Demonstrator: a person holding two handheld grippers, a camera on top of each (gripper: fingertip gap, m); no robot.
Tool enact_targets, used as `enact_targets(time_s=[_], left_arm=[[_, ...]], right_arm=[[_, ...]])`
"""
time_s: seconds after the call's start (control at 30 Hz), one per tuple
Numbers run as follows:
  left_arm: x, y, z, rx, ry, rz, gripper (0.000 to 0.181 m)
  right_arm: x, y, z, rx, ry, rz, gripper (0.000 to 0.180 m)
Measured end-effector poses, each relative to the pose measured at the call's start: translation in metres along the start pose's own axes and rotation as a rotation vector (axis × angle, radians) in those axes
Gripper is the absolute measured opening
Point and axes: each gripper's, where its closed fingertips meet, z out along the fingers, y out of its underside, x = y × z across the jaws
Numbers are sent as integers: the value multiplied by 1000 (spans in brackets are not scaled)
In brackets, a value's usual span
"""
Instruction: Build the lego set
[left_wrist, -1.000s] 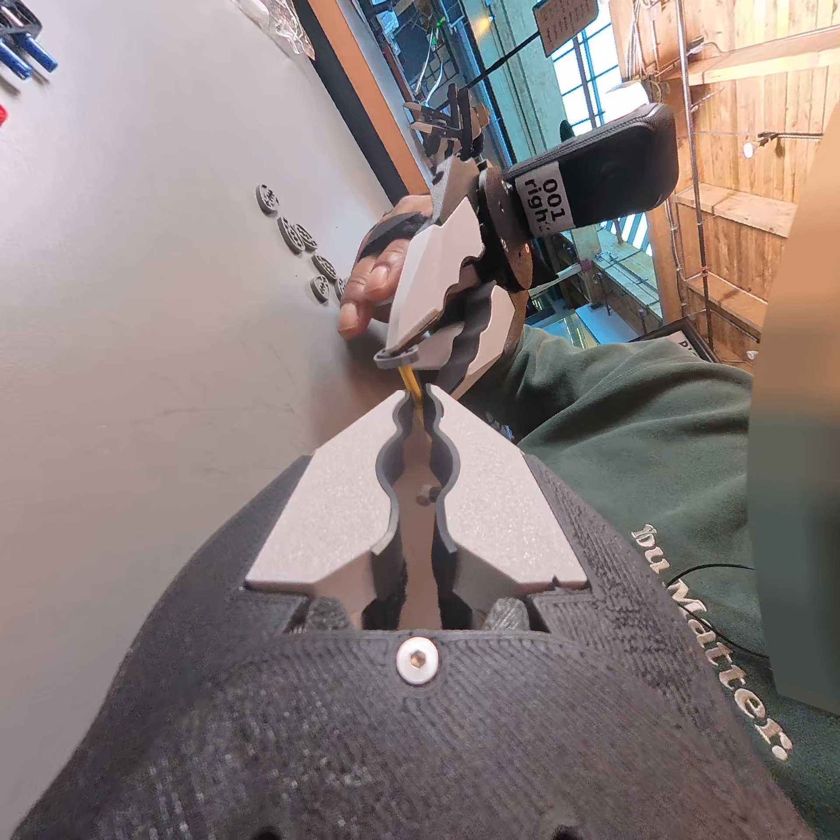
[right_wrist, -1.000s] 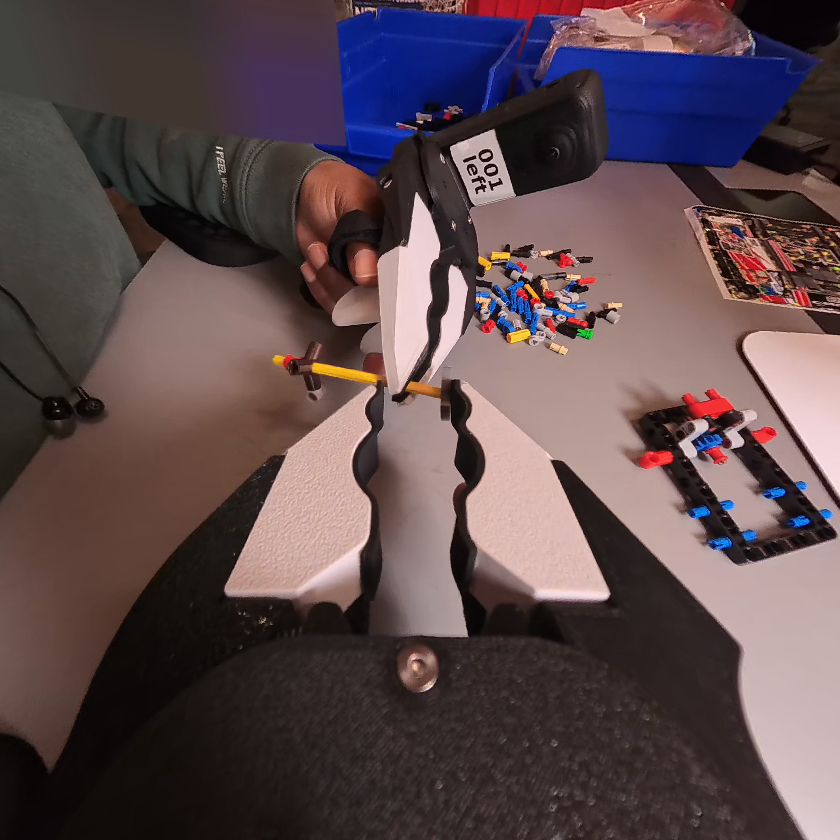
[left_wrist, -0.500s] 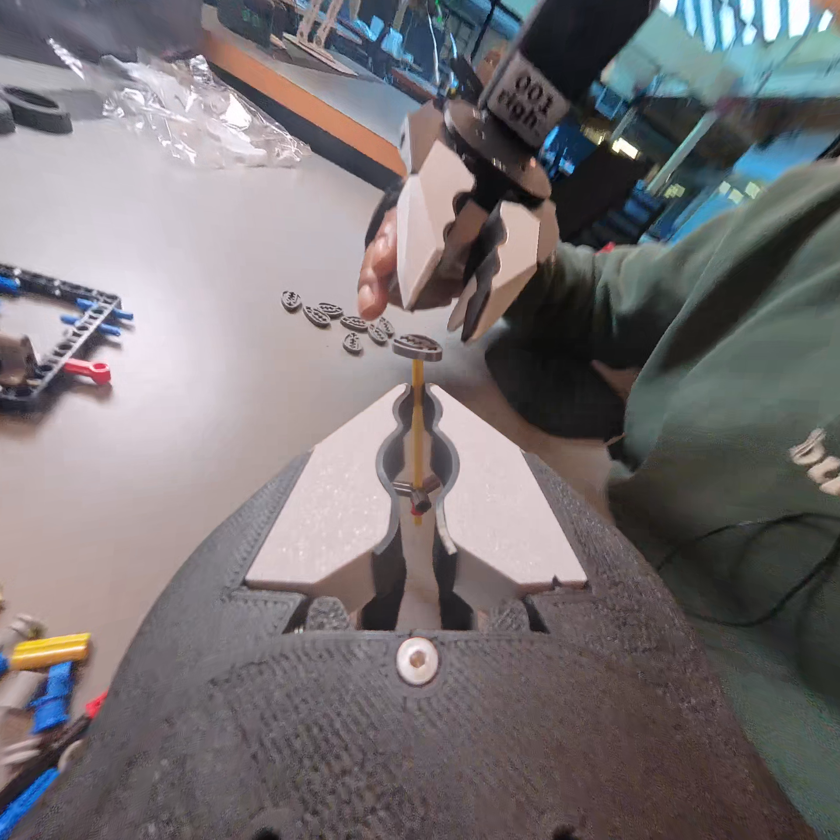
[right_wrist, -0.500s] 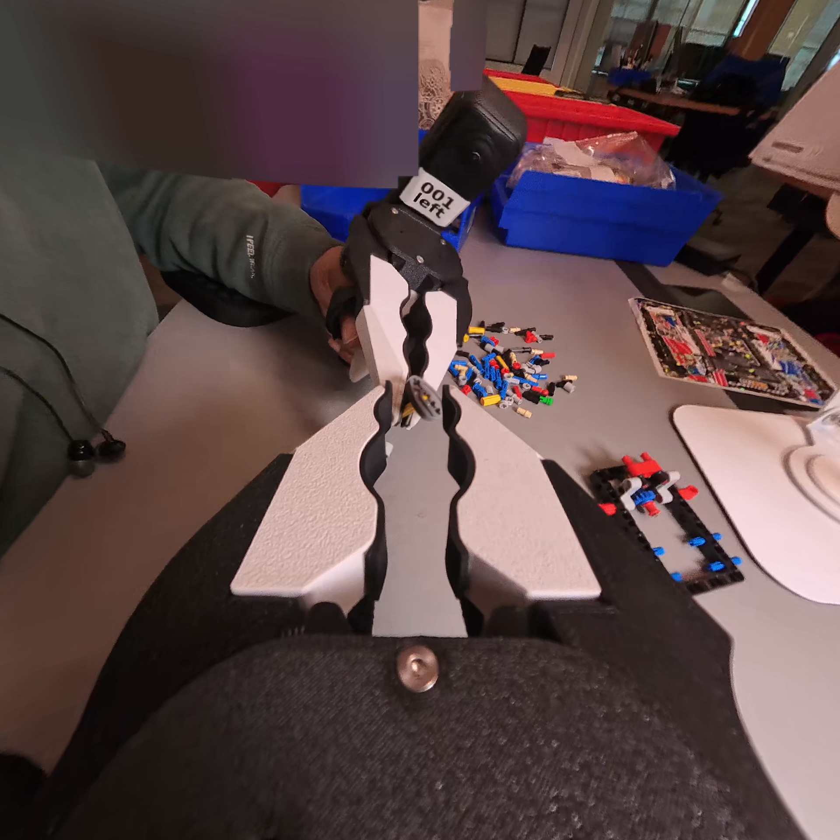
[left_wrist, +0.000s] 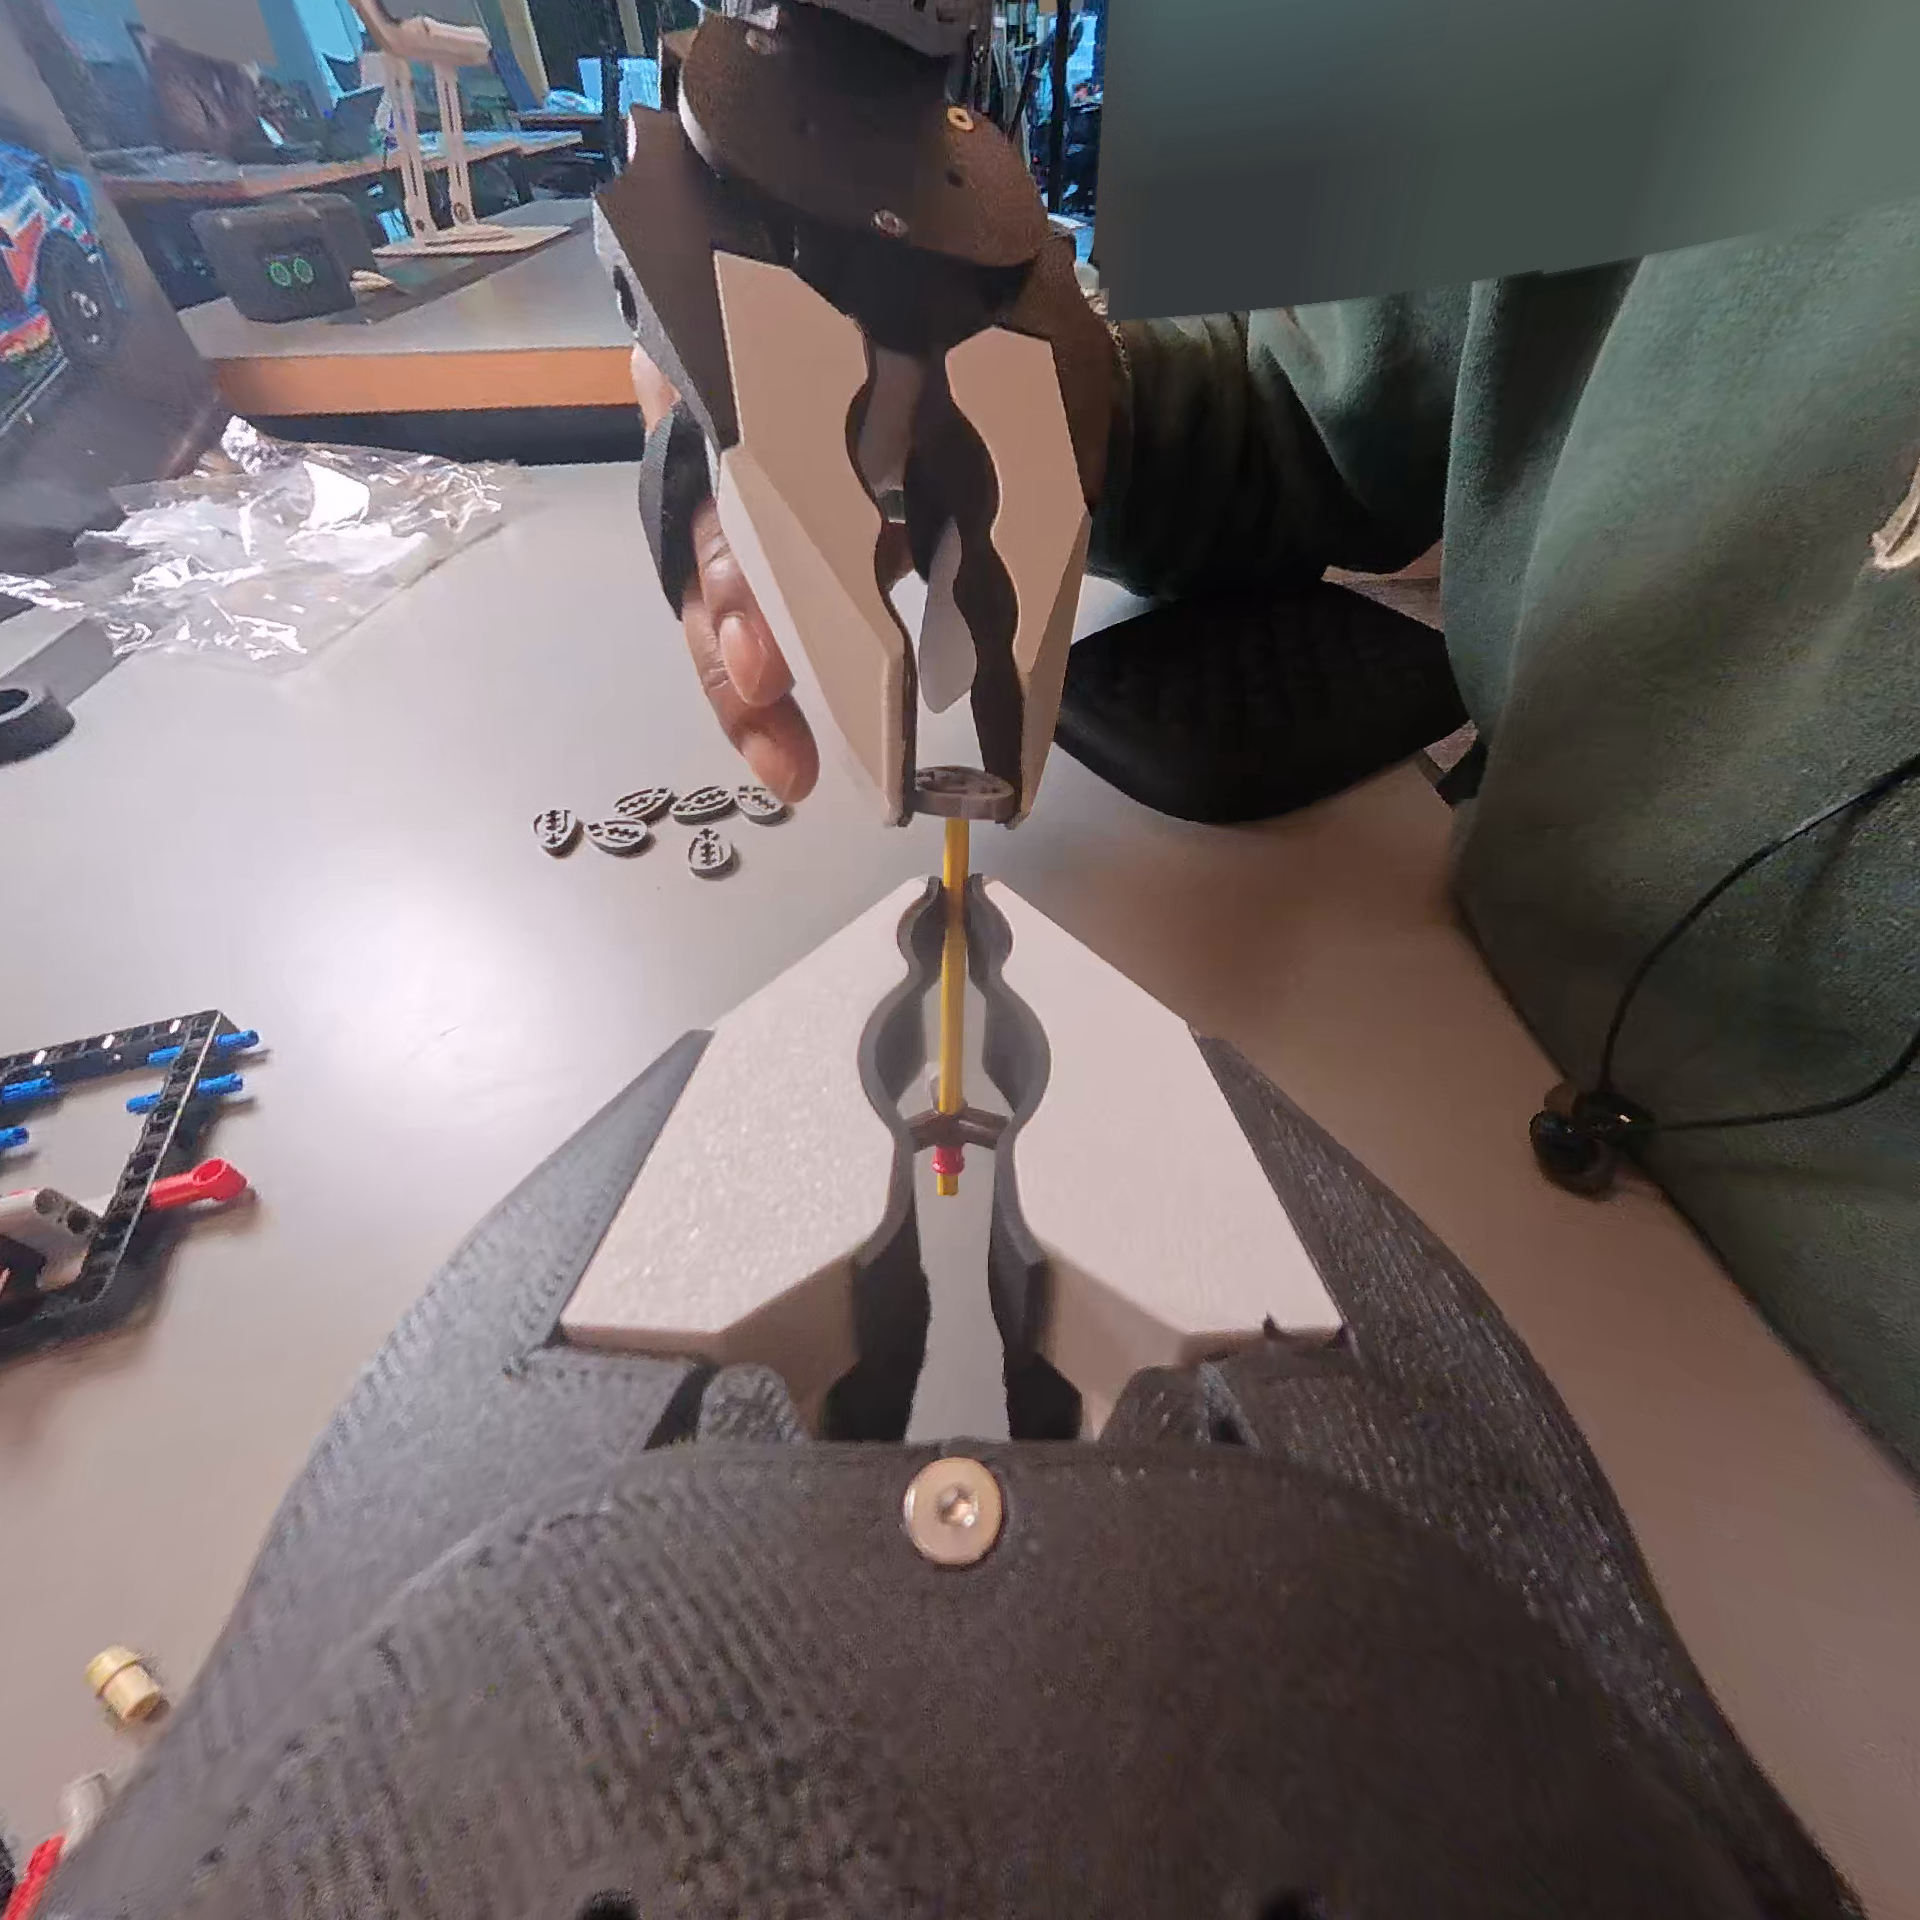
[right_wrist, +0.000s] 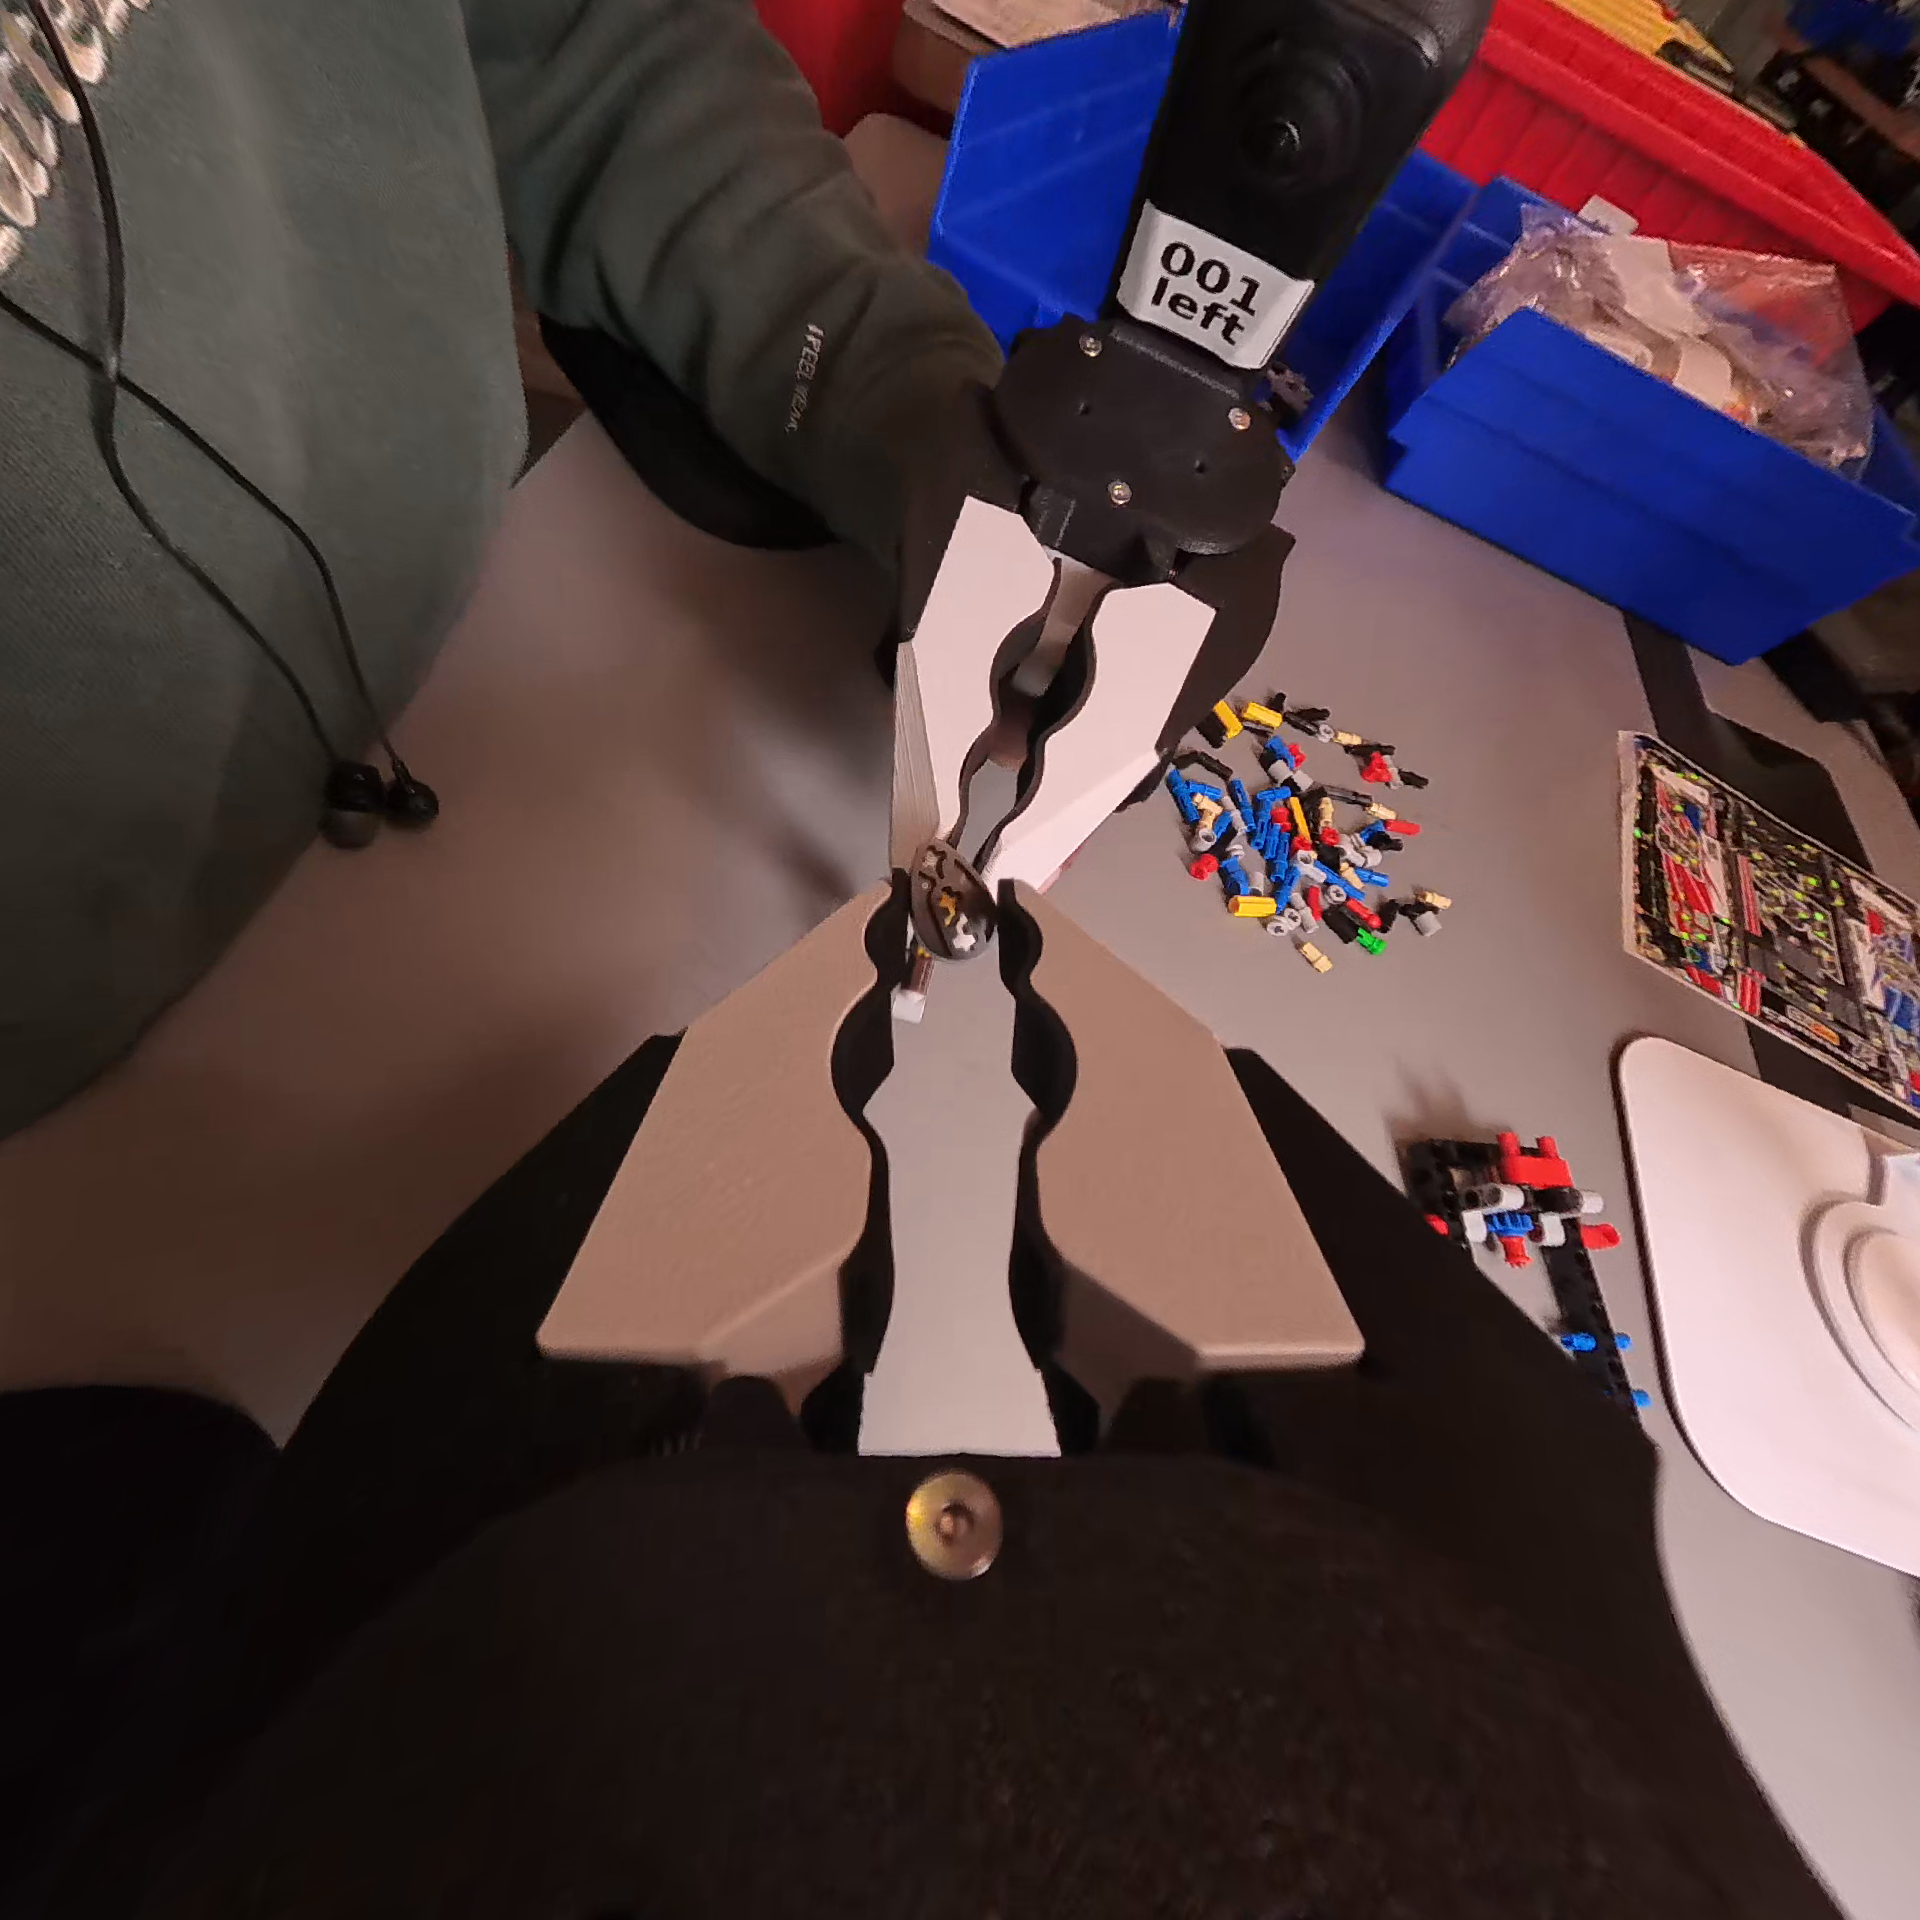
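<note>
Gripping now: we clamp the yellow axle (left_wrist: 951, 997) between the tips of our left gripper (left_wrist: 951, 883), jaws nearly closed on it at the centre of the left wrist view.
Axle fittings: we see a dark cross connector (left_wrist: 948, 1124) and a red bush (left_wrist: 945, 1156) on the axle's near end, inside the jaw gap.
Right gripper: our right gripper (left_wrist: 956, 816) comes down from the top of the frame, its tips pinching the dark oval cam piece (left_wrist: 956, 792) that sits on the axle's far end.
Right wrist view: we see the cam (right_wrist: 951, 902) face-on between our own tips, jaws partly open around it.
Spare cams: we see grey ovals (left_wrist: 655, 821) lying left of centre on the table (left_wrist: 364, 935).
Frame: the black beam frame (left_wrist: 125, 1164) with blue pins lies at the left edge.
Loose parts: a coloured pile (right_wrist: 1299, 831) sits right of centre in the right wrist view.
</note>
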Motion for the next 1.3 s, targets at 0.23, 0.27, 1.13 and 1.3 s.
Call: enact_targets(time_s=[0.23,0.27,1.13,1.3], left_arm=[[-1,-11,-6,46,-23,-8,1],[-3,-11,-6,41,-37,-1,1],[-4,8,-2,-80,5,-91,2],[-4,16,1,-166,-18,31,2]], right_arm=[[5,-11,-1,-9,80,-57,14],[7,-10,0,-22,97,-74,14],[8,9,13,-136,147,-144,14],[0,13,10,-105,26,-25,24]])
